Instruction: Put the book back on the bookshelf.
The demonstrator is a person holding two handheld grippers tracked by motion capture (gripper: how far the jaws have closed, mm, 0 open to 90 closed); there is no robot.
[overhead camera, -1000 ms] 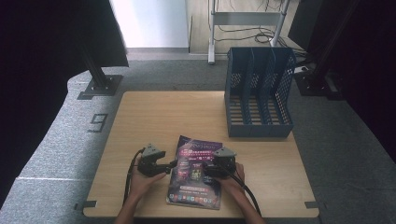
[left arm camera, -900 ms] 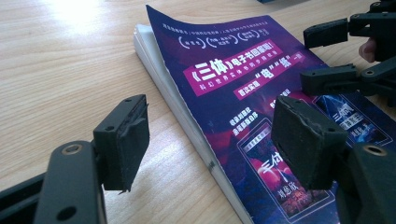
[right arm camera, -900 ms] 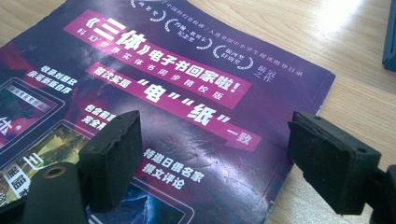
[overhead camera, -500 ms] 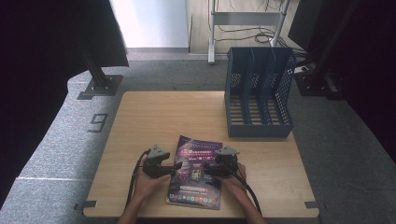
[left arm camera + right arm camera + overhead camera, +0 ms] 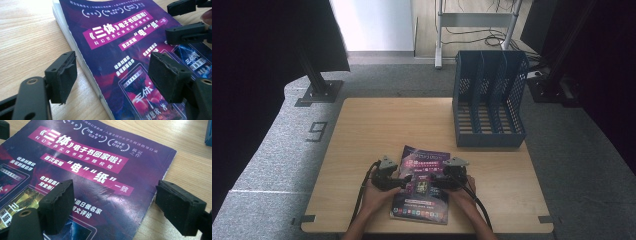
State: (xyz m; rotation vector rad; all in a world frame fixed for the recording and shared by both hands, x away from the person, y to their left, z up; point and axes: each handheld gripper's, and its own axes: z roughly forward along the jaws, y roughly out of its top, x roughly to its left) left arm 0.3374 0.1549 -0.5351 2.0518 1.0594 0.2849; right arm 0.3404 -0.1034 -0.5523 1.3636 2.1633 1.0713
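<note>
1. Near edge of the wooden table (image 5: 362, 130): both of the person's forearms come in from the bottom; each hand carries a gripper, and the two meet over a purple magazine (image 5: 422, 185).
2. Magazine lies flat, cover up, near the middle of the table's near edge, its bottom edge just short of that edge. White Chinese lettering on magenta bands; paper block thick along the spine side.
3. Left gripper (image 5: 112, 77): jaws wide and have just been opening. They straddle the magazine's left edge, one pad over bare wood, the other over the cover. The pads press on nothing.
4. Right gripper (image 5: 115, 205): jaws wide, straddling the magazine's right edge, one pad over the cover, the other over the table. No grip here either.
5. In the left gripper view, the right gripper's black jaws show at the upper right, close over the cover.
6. Far right corner of the table: blue mesh file rack (image 5: 489, 100), upright, its three slots bare, well apart from the magazine.
7. Judgement: work is at its start. Magazine not lifted or clamped. Likely left: close on an edge, raise it, stand it in a rack slot.
</note>
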